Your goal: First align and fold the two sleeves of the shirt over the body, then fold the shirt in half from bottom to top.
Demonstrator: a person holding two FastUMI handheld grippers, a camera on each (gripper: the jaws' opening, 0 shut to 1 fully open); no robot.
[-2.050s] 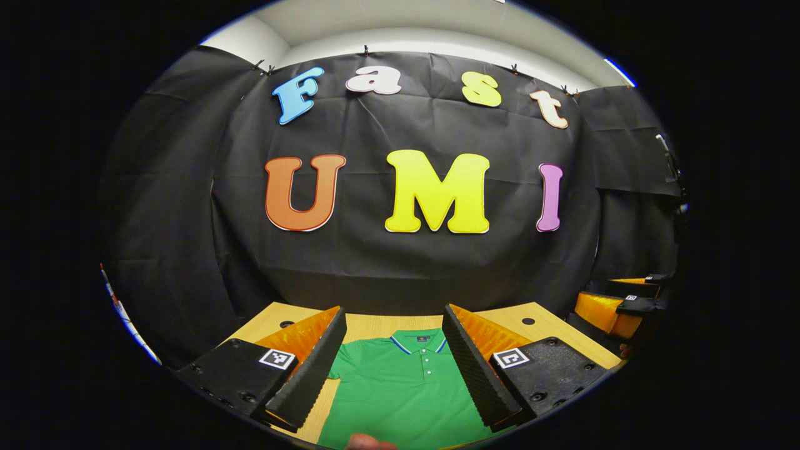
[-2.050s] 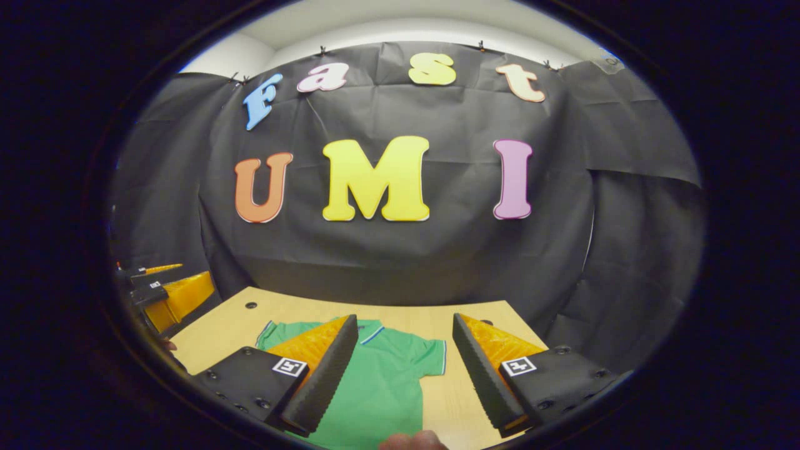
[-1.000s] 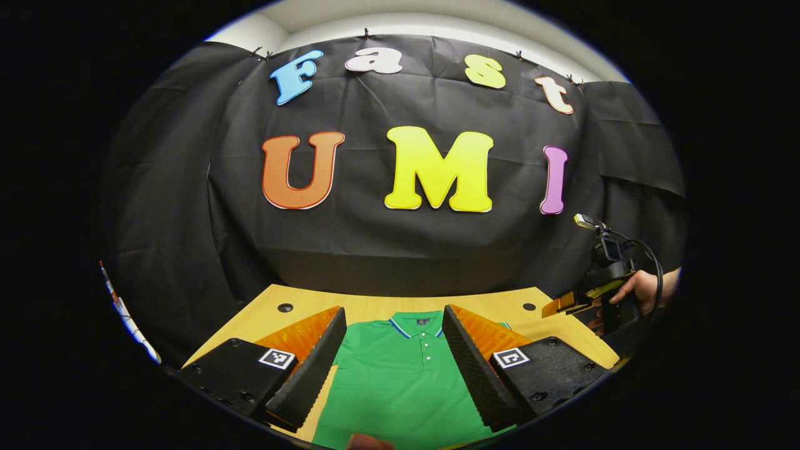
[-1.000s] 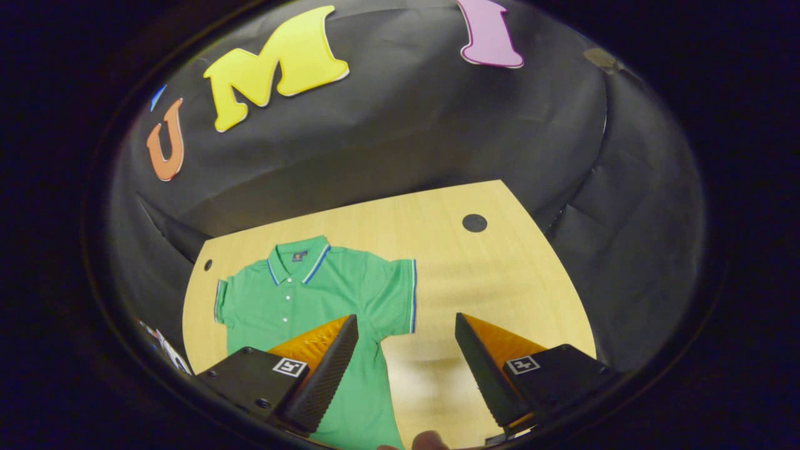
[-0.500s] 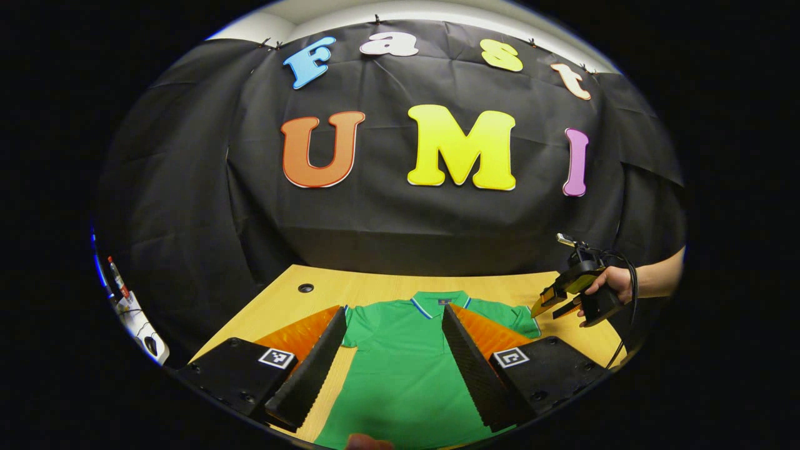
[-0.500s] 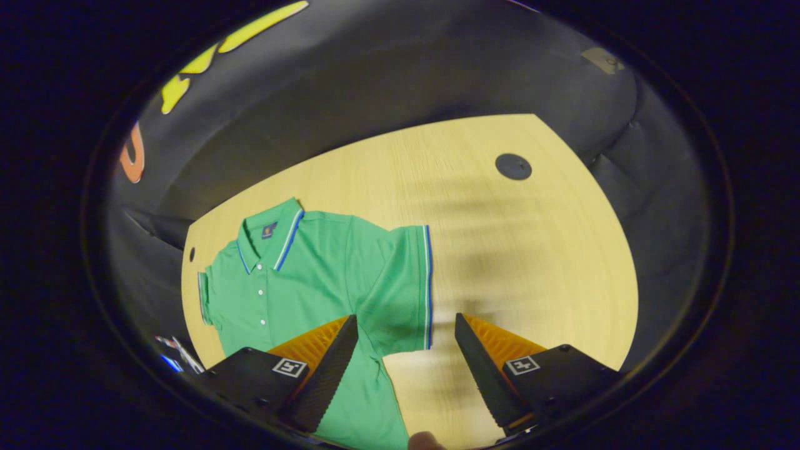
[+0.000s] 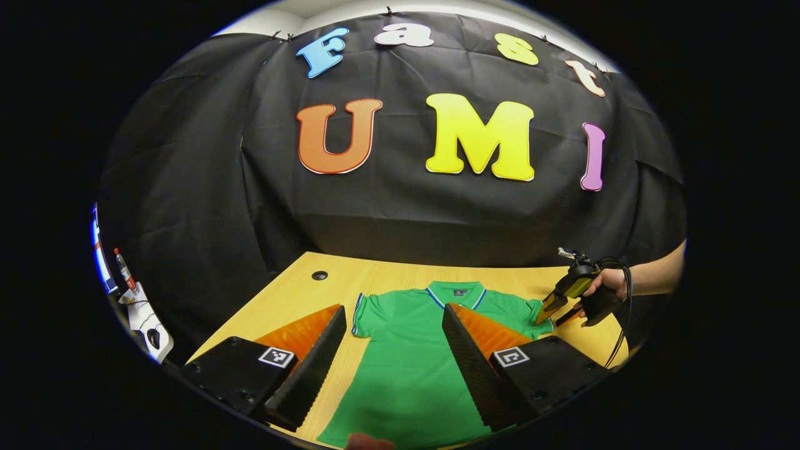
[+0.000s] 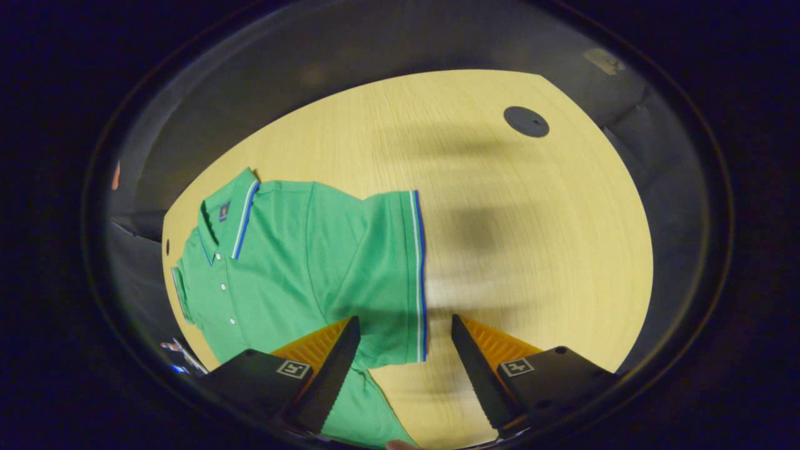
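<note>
A green polo shirt [image 7: 400,356] with a blue-and-white trimmed collar lies flat and face up on the wooden table [image 7: 300,300], both short sleeves spread out. My left gripper [image 7: 394,309] hangs open above the shirt's body, near its left sleeve. In the right gripper view the shirt [image 8: 281,262] lies at the left, and its right sleeve [image 8: 387,269] reaches down between the open fingers of my right gripper [image 8: 405,319], which points steeply down at the sleeve's hem. The left gripper view also shows the right gripper [image 7: 553,306], held by a hand [image 7: 609,284], just above that sleeve.
Round black cable holes sit near the table's far corners [image 7: 319,275] [image 8: 526,121]. Bare wood [image 8: 531,237] stretches to the right of the sleeve. A white object with cables [image 7: 144,319] stands off the table's left edge. Black cloth walls close the back.
My right gripper has tipped downward and dropped toward the right sleeve, which now lies between its fingers. My left gripper has drifted left, bringing the left sleeve into its view.
</note>
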